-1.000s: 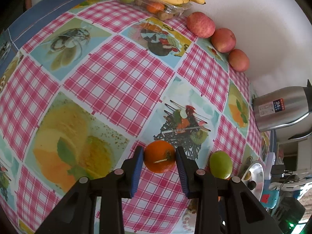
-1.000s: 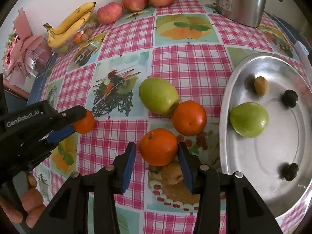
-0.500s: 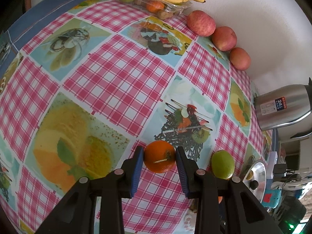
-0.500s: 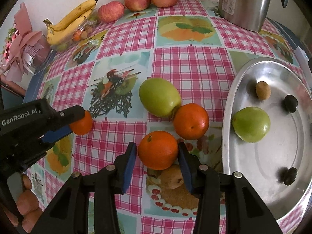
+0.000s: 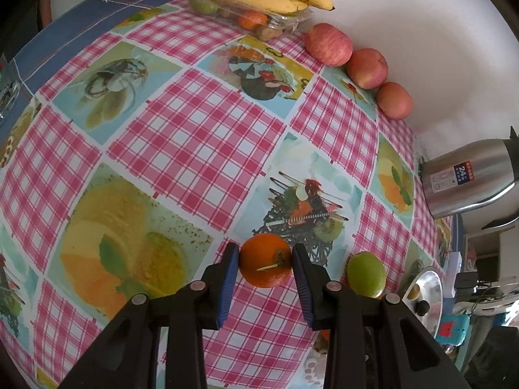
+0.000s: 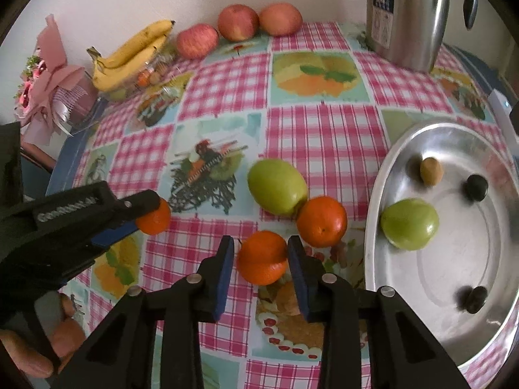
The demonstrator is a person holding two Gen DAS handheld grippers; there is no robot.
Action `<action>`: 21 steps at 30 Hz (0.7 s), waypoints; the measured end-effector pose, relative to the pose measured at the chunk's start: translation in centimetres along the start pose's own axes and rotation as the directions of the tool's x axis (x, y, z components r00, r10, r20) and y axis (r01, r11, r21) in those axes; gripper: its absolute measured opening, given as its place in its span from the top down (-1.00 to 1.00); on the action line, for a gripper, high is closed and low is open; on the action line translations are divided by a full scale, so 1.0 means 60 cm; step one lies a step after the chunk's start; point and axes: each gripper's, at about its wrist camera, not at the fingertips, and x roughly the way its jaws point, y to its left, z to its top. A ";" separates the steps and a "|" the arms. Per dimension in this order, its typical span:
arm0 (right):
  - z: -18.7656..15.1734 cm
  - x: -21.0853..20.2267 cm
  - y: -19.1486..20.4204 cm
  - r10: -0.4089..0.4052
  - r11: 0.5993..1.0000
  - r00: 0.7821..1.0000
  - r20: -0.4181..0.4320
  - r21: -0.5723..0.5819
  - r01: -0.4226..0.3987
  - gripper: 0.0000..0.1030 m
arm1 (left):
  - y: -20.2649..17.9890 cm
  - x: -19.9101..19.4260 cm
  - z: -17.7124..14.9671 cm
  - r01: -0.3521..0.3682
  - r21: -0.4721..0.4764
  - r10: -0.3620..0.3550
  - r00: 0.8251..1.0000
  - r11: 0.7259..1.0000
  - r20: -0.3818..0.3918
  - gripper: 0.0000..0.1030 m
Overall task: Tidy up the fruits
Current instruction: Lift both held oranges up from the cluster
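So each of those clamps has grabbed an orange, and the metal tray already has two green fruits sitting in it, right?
Not quite: the metal tray holds only one green fruit; the second green fruit lies on the tablecloth beside a loose orange, as the right wrist view shows. The rest stands: the left gripper and the right gripper each hold an orange.

Three oranges [image 6: 321, 221], three apples [image 6: 238, 22], two green fruits [image 6: 277, 186], one tray [image 6: 480, 136].
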 end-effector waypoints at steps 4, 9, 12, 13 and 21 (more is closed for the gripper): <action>0.003 -0.002 0.001 0.010 1.000 1.000 -0.003 0.001 -0.010 0.33 | 0.000 -0.002 -0.001 -0.004 0.003 0.004 1.000 1.000 0.001 0.30; 0.003 -0.004 -0.008 0.024 0.999 1.000 -0.013 0.022 -0.024 0.19 | 0.003 -0.006 -0.001 -0.005 -0.001 0.005 1.000 1.000 0.009 0.30; 0.004 -0.006 -0.008 0.013 0.999 1.000 -0.005 0.030 -0.013 -0.22 | 0.003 -0.007 0.000 -0.004 -0.004 0.004 1.000 1.000 0.010 0.30; 0.004 -0.006 -0.008 0.016 0.999 1.000 -0.008 0.028 -0.015 -0.24 | 0.003 -0.007 0.000 -0.004 -0.005 0.004 1.000 1.000 0.009 0.30; -0.003 0.023 -0.002 0.022 0.999 0.997 -0.071 0.032 -0.020 -0.40 | 0.005 -0.005 -0.001 0.004 -0.016 -0.004 1.000 1.000 0.001 0.30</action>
